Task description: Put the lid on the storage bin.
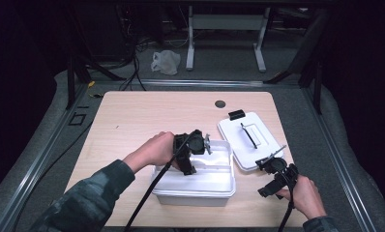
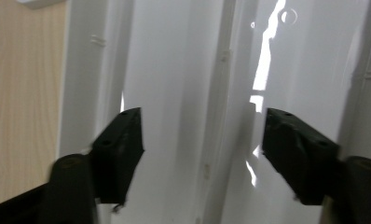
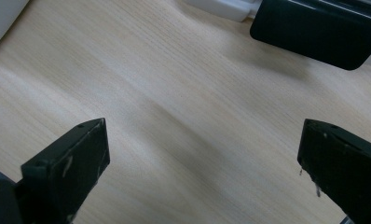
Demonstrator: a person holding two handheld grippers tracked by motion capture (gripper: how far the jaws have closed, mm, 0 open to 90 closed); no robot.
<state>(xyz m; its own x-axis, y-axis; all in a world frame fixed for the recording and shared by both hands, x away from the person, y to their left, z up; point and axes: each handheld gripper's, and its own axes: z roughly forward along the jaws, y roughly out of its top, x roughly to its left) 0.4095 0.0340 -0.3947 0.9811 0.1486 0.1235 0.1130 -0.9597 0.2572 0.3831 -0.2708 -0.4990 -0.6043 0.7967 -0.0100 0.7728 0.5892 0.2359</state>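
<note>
A white plastic box (image 1: 200,187) stands open near the table's front edge. My left gripper (image 1: 192,155) hangs over it and points down into it. In the left gripper view its jaws (image 2: 202,137) stand wide apart over the box's glossy white inside (image 2: 174,65), with nothing between them. The box's white lid (image 1: 244,145), with a black handle (image 1: 249,135), lies flat to the right of the box. My right gripper (image 1: 273,166) hovers by the lid's near corner. Its jaws (image 3: 202,149) are open over bare wood (image 3: 174,93).
A black latch (image 3: 319,30) on the lid's edge shows at the top of the right gripper view. Another black clip (image 1: 236,114) sits at the lid's far end. A cable hole (image 1: 220,104) lies near the table's far edge. Cables trail from both grippers toward me.
</note>
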